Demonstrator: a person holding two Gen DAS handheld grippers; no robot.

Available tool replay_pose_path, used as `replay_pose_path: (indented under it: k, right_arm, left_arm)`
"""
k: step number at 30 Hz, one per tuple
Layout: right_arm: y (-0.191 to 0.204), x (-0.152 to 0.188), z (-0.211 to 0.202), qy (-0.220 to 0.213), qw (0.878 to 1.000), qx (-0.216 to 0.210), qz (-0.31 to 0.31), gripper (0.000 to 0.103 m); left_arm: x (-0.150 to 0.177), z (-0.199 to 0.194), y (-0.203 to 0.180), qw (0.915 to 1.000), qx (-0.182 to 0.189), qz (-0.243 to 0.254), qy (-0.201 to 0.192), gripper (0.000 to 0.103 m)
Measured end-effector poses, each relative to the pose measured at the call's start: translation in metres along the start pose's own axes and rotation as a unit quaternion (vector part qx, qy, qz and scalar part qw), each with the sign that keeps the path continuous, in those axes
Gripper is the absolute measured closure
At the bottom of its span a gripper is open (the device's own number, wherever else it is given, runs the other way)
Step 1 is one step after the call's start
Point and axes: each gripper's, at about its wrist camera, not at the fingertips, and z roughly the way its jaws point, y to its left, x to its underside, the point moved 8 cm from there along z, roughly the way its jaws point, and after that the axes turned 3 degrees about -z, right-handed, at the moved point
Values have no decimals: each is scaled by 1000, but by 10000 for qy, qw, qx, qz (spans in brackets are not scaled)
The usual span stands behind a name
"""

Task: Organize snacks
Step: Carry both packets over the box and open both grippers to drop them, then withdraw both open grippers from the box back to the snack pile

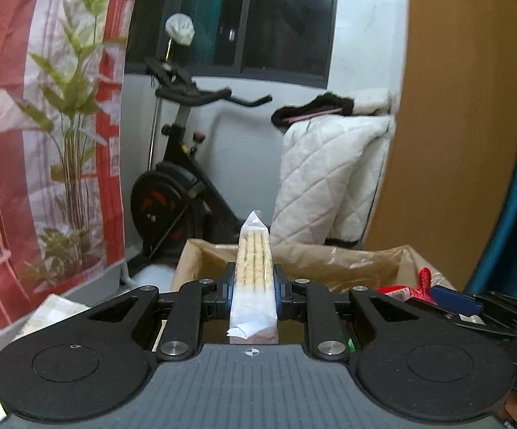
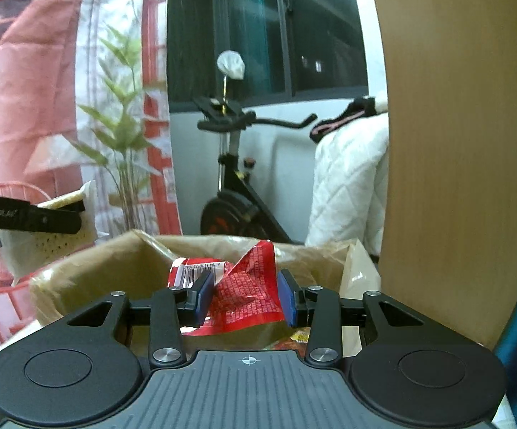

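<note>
My left gripper (image 1: 254,287) is shut on a clear pack of pale biscuits (image 1: 253,268), held upright above the near edge of a cardboard box lined with brown plastic (image 1: 329,264). My right gripper (image 2: 247,302) is shut on a crumpled red snack wrapper (image 2: 247,293), held over the same lined box (image 2: 115,268). The right gripper and its red wrapper (image 1: 423,286) show at the right edge of the left wrist view. The left gripper with the biscuit pack (image 2: 67,200) shows at the left of the right wrist view.
A black exercise bike (image 1: 179,193) stands behind the box by the window. A white quilted blanket (image 1: 329,178) hangs to its right. A tall wooden panel (image 1: 455,125) rises at the right. A red and white curtain with a plant print (image 1: 44,143) hangs at the left.
</note>
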Motion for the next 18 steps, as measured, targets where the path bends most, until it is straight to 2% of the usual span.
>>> replay_pose_path:
  k: [2, 3, 4, 5, 6, 13, 18]
  right_arm:
    - [2, 6, 3, 116, 9999, 11, 21, 63]
    - [2, 8, 4, 165, 9998, 48, 38, 62]
    - [2, 10, 3, 183, 9997, 116, 57, 61]
    - [1, 11, 1, 179, 9997, 156, 91, 59]
    - [-1, 12, -1, 180, 9996, 158, 130, 52]
    - [-8, 17, -21, 155, 9992, 112, 364, 43]
    - [-10, 20, -41, 193, 9981, 31, 580, 41]
  left_arm:
    - [5, 1, 4, 9999, 125, -10, 58, 81]
    - [7, 0, 6, 9997, 217, -41, 96, 75]
    - [10, -1, 7, 9995, 296, -57, 130, 61]
    - [12, -4, 9, 9995, 297, -64, 126, 55]
    - [14, -7, 11, 9996, 262, -66, 100, 48]
    - [19, -33, 15, 9993, 272, 12, 274, 48]
    - [22, -55, 23, 9991, 218, -83, 367, 48]
